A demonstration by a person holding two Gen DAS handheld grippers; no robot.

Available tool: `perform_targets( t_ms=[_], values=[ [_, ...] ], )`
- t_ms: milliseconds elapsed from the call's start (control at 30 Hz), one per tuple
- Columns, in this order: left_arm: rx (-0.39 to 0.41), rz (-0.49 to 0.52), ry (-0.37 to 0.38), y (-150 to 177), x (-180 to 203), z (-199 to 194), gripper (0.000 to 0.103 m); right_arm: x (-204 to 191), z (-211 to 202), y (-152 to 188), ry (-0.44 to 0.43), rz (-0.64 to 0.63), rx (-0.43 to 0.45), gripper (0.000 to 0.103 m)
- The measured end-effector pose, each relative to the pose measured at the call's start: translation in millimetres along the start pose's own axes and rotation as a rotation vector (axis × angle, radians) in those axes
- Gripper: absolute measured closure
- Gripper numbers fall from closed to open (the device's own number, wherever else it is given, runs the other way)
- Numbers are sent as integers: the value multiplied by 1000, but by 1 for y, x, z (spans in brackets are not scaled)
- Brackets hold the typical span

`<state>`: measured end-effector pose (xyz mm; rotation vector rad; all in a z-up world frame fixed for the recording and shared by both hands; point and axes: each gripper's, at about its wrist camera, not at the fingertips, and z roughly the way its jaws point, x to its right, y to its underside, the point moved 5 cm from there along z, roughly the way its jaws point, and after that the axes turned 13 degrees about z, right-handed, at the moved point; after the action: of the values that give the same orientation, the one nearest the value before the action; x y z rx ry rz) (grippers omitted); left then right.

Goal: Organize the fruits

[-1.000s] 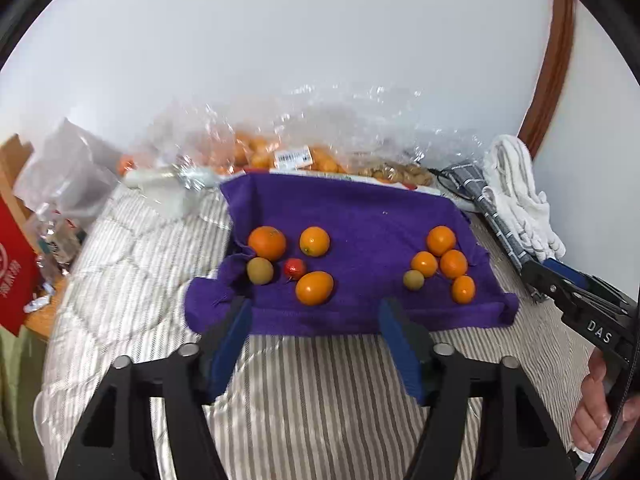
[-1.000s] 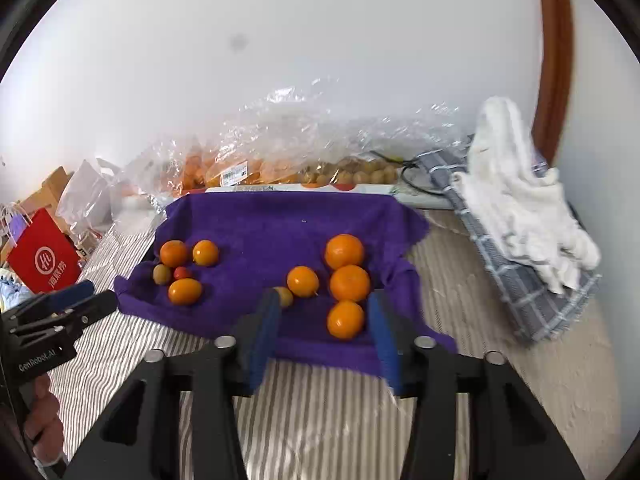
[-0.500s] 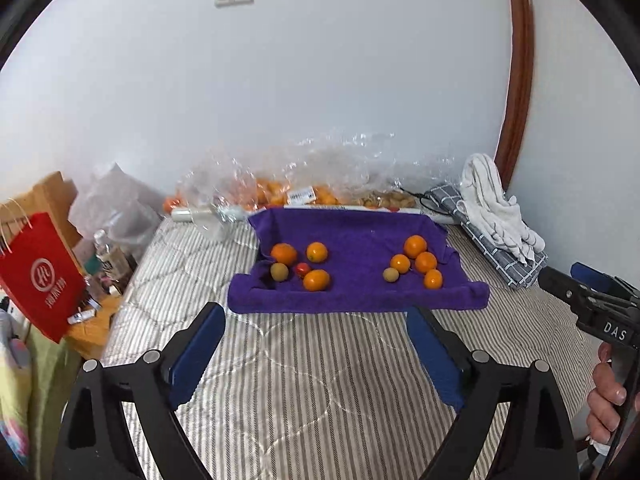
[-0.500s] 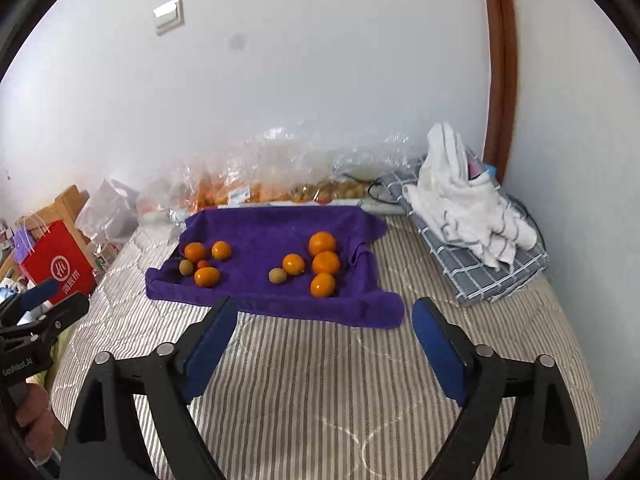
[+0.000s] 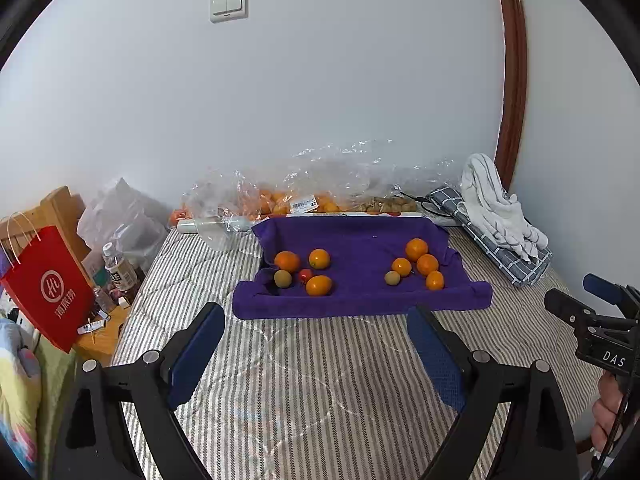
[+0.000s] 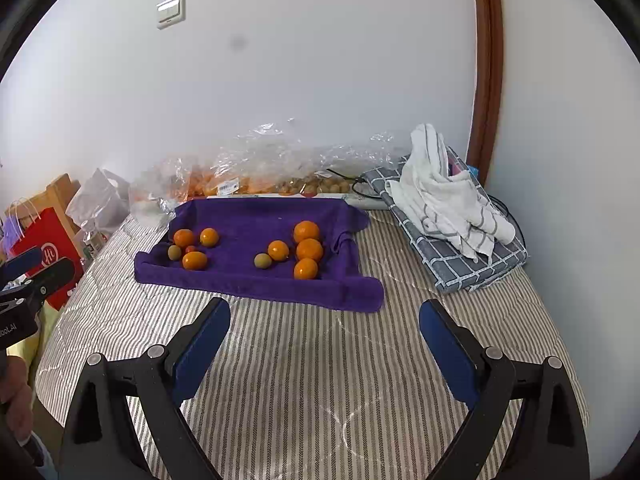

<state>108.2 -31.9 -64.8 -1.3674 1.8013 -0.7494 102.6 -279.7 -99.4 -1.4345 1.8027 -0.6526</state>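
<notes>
Left tongs [image 5: 316,344] wide apart, nothing between them; right tongs [image 6: 324,340] wide too, jaws opening a last bit, empty. Both were narrower and right up at the towel's front edge a second ago; now both sit back over the striped bed [image 5: 320,380], well clear of the fruit. No fruit moved: same two groups as before. Reads as a release and retreat, so sorting is likely finished or between picks.

Purple towel [image 5: 360,300] lies mid-bed. Left group [image 5: 304,272]: three oranges, one greenish fruit, one small red one, close together. Right group [image 5: 416,266]: four oranges and one greenish fruit. The groups are well apart.

Behind the towel, plastic bags [image 5: 320,188] against the wall hold more orange and brownish fruit; count and type unclear through the film. Folded cloths [image 6: 452,216] far right. Red bag [image 5: 48,288] cut off at left. The other gripper shows only partly at each frame edge.
</notes>
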Motion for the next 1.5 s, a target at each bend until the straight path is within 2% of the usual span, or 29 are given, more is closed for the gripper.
perform_targets(
  t_ms=[1500],
  values=[
    [11,-7,-12,-6,-1,-3,11,-3,-5,-7,19,-25,29,8]
  ],
)
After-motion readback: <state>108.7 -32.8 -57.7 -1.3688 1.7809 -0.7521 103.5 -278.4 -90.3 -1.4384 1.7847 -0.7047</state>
